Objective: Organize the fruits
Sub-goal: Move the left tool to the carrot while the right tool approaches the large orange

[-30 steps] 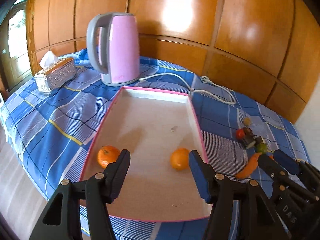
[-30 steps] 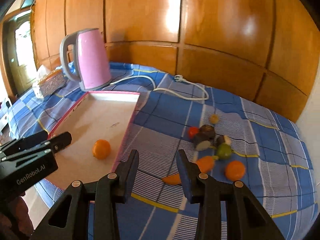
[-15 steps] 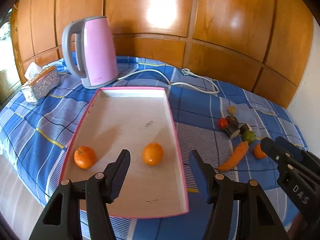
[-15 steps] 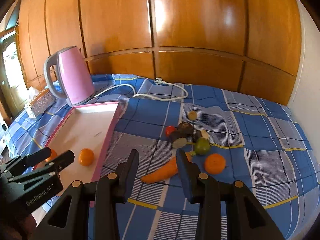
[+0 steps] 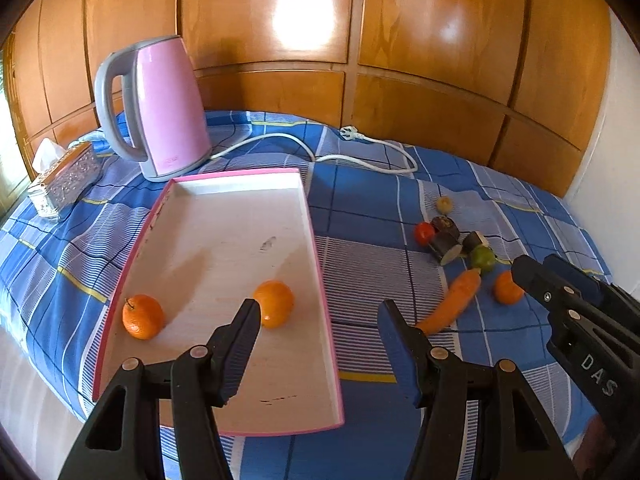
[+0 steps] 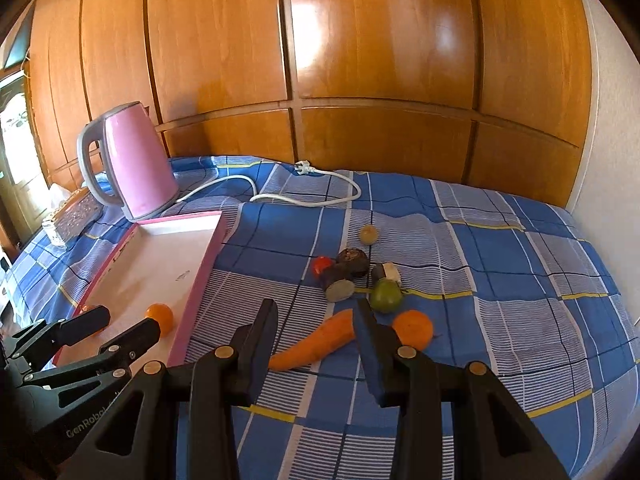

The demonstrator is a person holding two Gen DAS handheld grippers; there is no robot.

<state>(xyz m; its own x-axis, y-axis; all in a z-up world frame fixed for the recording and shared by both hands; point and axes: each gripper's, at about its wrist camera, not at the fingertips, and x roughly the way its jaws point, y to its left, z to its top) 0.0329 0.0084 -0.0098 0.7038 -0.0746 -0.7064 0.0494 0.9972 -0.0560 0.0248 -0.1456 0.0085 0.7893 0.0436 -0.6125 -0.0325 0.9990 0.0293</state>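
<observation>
Tray (image 5: 224, 248) with pink rim holding two oranges (image 5: 274, 309), carrot (image 6: 314, 345) (beside a third orange (image 6: 413, 329)) on the checked cloth (image 6: 500, 280), left gripper (image 5: 318, 316) and right gripper (image 6: 316, 314) both parted, empty.

Brightness: you have a well-lit daytime scene in both wrist views, colours clear and warm.
Light source: daylight enters at 9 o'clock, where the edge of the left wrist view burns out white.
Glare: the wooden panels (image 5: 304, 32) carry a large white reflection at 12 o'clock; you see a second one in the right wrist view.
Shadows: soft ones lie on the tray (image 5: 224, 248) floor, beside each orange (image 5: 274, 303).
Distortion: strong fisheye bend; panel seams curve and the corners go black.
Sharpness: you get crisp detail mid-frame; the kettle (image 5: 160, 108) is slightly soft, and no motion blur shows.
</observation>
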